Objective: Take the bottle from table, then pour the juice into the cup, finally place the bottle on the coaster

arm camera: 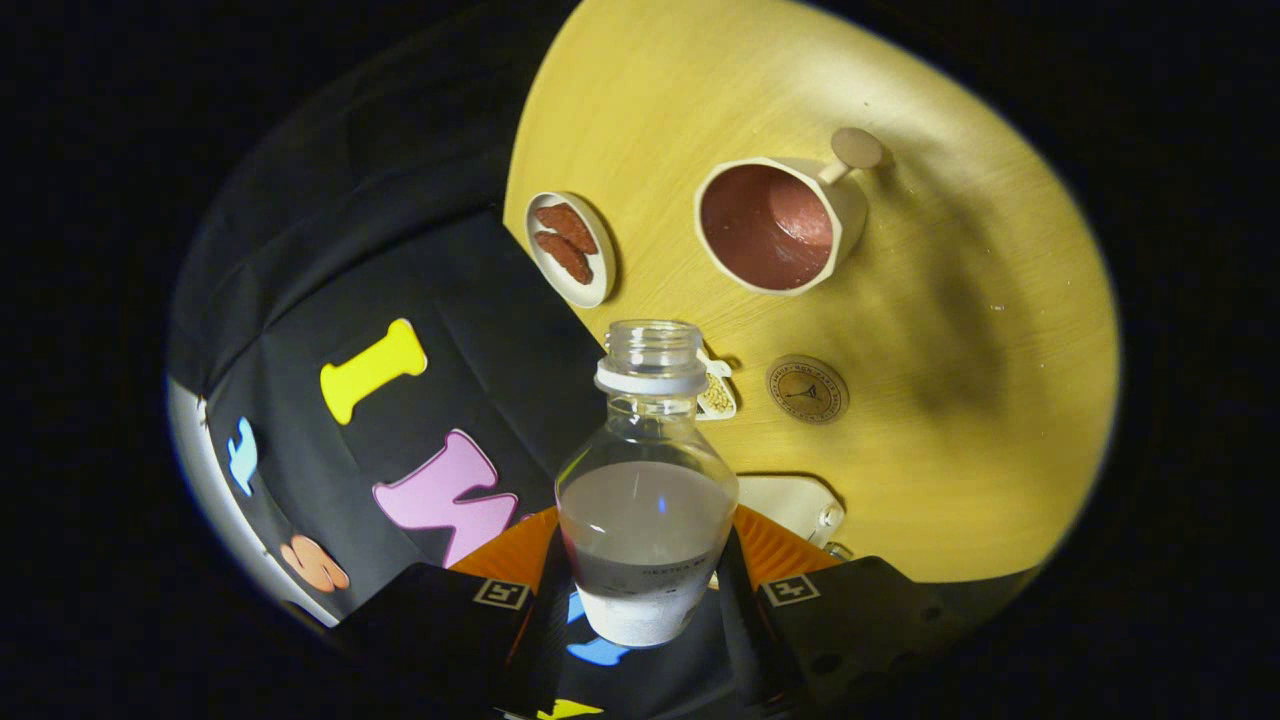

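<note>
My gripper [645, 590] is shut on a clear plastic bottle [647, 470], uncapped, with whitish liquid filling its lower body. I hold the bottle lifted above the wooden table [950, 330], its open mouth pointing away from me. Beyond the mouth and a little to the right stands a cream cup [775, 225] with a reddish inside and a knobbed handle; it looks empty. A round brown coaster [807, 389] lies flat on the table just right of the bottle's neck, nearer to me than the cup.
A small white dish [570, 248] with two brown pieces sits near the table's left edge. A little white object [717, 392] peeks from behind the bottle neck, and another white item [795, 505] lies by the right finger. Booth cloth hangs left of the table.
</note>
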### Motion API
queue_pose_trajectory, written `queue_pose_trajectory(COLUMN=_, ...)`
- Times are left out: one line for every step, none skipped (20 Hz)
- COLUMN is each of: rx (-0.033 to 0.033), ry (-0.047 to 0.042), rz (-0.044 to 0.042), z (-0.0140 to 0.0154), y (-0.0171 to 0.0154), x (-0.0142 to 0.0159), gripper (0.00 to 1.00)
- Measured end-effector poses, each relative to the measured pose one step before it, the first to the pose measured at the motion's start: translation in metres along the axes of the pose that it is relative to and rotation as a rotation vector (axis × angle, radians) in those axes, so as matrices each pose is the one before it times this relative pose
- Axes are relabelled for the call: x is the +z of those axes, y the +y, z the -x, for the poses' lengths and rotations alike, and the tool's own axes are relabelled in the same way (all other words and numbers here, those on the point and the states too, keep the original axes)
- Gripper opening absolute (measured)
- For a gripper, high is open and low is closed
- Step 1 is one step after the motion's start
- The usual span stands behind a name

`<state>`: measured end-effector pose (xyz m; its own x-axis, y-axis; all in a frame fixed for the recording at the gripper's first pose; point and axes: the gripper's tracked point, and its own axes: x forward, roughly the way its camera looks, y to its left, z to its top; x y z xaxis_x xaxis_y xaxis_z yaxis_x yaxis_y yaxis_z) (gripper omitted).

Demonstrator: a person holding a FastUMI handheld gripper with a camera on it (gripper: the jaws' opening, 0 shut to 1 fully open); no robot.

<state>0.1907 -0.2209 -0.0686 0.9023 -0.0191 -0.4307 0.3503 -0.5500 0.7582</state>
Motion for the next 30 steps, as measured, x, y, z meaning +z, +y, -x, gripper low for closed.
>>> queue_pose_trajectory(rx=0.00926, ry=-0.01481, rz=0.08348, z=0.00677, y=0.00346, x=-0.00653, gripper=0.68)
queue_pose_trajectory(rx=0.00833, ry=-0.01236, rz=0.07855, z=0.00488, y=0.00212, x=-0.00678, gripper=0.68)
queue_pose_trajectory(rx=0.01379, ry=-0.01680, rz=0.09334, z=0.00639, y=0.00413, x=-0.00693, gripper=0.69)
queue_pose_trajectory(rx=0.01554, ry=-0.01202, rz=0.07863, z=0.00553, y=0.00509, x=-0.00607, gripper=0.69)
queue_pose_trajectory(rx=0.00484, ry=-0.00346, rz=0.07489, z=0.00561, y=0.00265, x=-0.00918, gripper=0.68)
queue_pose_trajectory(rx=-0.00747, ry=0.01065, rz=0.07647, z=0.00507, y=0.00013, x=-0.01515, gripper=0.68)
queue_pose_trajectory(rx=0.01223, ry=-0.01242, rz=0.08277, z=0.00478, y=0.00427, x=-0.00805, gripper=0.68)
queue_pose_trajectory(rx=0.01372, ry=-0.01233, rz=0.08962, z=0.00268, y=0.00401, x=-0.00732, gripper=0.68)
queue_pose_trajectory(rx=0.00135, ry=0.00343, rz=0.08962, z=0.00488, y=0.00156, x=-0.00916, gripper=0.68)
queue_pose_trajectory(rx=-0.00026, ry=0.00385, rz=0.09054, z=0.00367, y=0.00222, x=-0.00961, gripper=0.68)
queue_pose_trajectory(rx=0.00371, ry=-0.00223, rz=0.09345, z=0.00408, y=0.00462, x=-0.00592, gripper=0.68)
queue_pose_trajectory(rx=0.00673, ry=-0.00661, rz=0.10134, z=0.00143, y=0.00368, x=-0.00448, gripper=0.68)
queue_pose_trajectory(rx=0.00166, ry=-0.01488, rz=0.10165, z=0.00172, y=0.00295, x=-0.00446, gripper=0.68)
queue_pose_trajectory(rx=0.01818, ry=-0.00898, rz=0.09228, z=0.00082, y=0.00590, x=-0.00640, gripper=0.68)
queue_pose_trajectory(rx=0.02198, ry=-0.02521, rz=0.08004, z=0.00336, y=0.00903, x=-0.00709, gripper=0.68)
queue_pose_trajectory(rx=0.02012, ry=-0.02385, rz=0.08938, z=-0.00531, y=0.00304, x=-0.00814, gripper=0.68)
queue_pose_trajectory(rx=0.00029, ry=-0.01813, rz=0.09007, z=-0.00607, y=-0.00212, x=-0.01065, gripper=0.68)
queue_pose_trajectory(rx=-0.01600, ry=-0.02162, rz=0.08991, z=-0.00787, y=-0.00568, x=-0.01079, gripper=0.68)
queue_pose_trajectory(rx=-0.01661, ry=-0.01284, rz=0.08146, z=-0.00944, y=-0.00536, x=-0.01337, gripper=0.68)
queue_pose_trajectory(rx=0.00673, ry=0.00069, rz=0.05792, z=-0.00925, y=0.00088, x=-0.01549, gripper=0.68)
queue_pose_trajectory(rx=-0.00257, ry=-0.02212, rz=0.04517, z=-0.00845, y=0.00088, x=-0.01011, gripper=0.69)
queue_pose_trajectory(rx=-0.01763, ry=-0.02211, rz=0.03902, z=-0.00989, y=-0.00394, x=-0.00831, gripper=0.69)
queue_pose_trajectory(rx=-0.01923, ry=-0.00792, rz=0.04333, z=-0.00948, y=-0.00665, x=-0.00963, gripper=0.68)
queue_pose_trajectory(rx=-0.02175, ry=0.00637, rz=0.04978, z=-0.01003, y=-0.00534, x=-0.01052, gripper=0.68)
queue_pose_trajectory(rx=-0.02240, ry=0.00330, rz=0.04567, z=-0.00930, y=-0.00310, x=-0.00978, gripper=0.68)
queue_pose_trajectory(rx=-0.01435, ry=-0.00859, rz=0.03602, z=-0.01073, y=-0.00408, x=-0.00483, gripper=0.68)
queue_pose_trajectory(rx=-0.01788, ry=-0.00851, rz=0.02576, z=-0.01084, y=-0.00497, x=-0.00145, gripper=0.68)
queue_pose_trajectory(rx=-0.01160, ry=-0.01323, rz=0.01490, z=-0.01083, y=-0.00411, x=-0.00143, gripper=0.68)
queue_pose_trajectory(rx=-0.01615, ry=-0.00805, rz=0.00583, z=-0.01087, y=-0.00470, x=-0.00207, gripper=0.68)
queue_pose_trajectory(rx=-0.01181, ry=-0.00861, rz=0.00694, z=-0.01067, y=-0.00442, x=-0.00131, gripper=0.68)
